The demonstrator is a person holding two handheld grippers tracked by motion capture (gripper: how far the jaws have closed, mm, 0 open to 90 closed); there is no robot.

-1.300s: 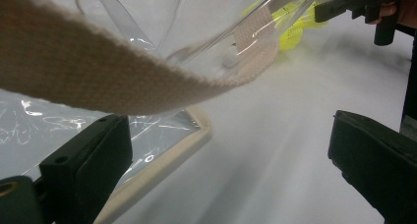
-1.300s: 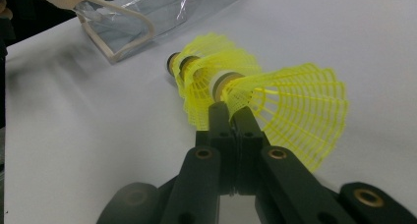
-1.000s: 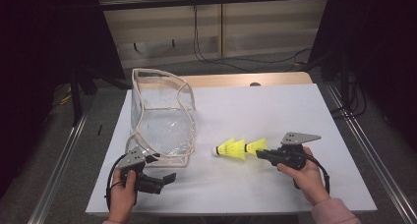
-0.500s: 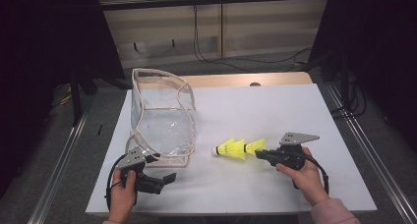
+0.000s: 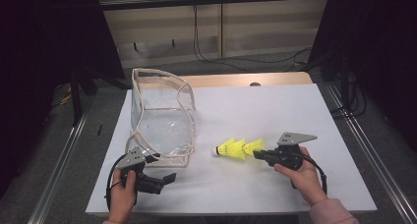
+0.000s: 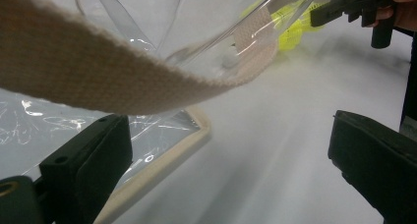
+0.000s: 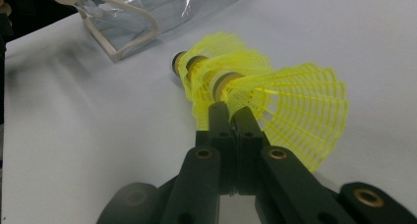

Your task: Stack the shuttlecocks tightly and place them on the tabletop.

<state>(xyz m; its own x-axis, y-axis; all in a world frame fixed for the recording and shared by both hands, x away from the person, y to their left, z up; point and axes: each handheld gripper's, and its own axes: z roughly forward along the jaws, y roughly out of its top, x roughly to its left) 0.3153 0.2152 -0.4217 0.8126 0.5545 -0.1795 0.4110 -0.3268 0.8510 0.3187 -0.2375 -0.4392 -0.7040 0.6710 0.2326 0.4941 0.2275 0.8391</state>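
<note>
A stack of nested yellow shuttlecocks [image 5: 235, 148] lies on the white table, cork ends toward the bag. My right gripper [image 5: 257, 155] is shut on the rim of the rearmost skirt; in the right gripper view the jaws pinch the yellow mesh [image 7: 275, 101] at the tips [image 7: 231, 113]. A clear plastic bag [image 5: 162, 116] with beige trim stands at the left. My left gripper [image 5: 169, 177] is open just in front of the bag's near corner. In the left gripper view its jaws [image 6: 231, 170] stand wide apart, with a beige strap [image 6: 98, 71] hanging above them, untouched.
The white table top [image 5: 295, 111] stretches to the right and behind the shuttlecocks. Its near edge lies just below both hands. In the left gripper view the right gripper [image 6: 344, 5] and the shuttlecocks [image 6: 290, 30] show beyond the bag. Dark floor and metal rails [image 5: 373, 150] flank the table.
</note>
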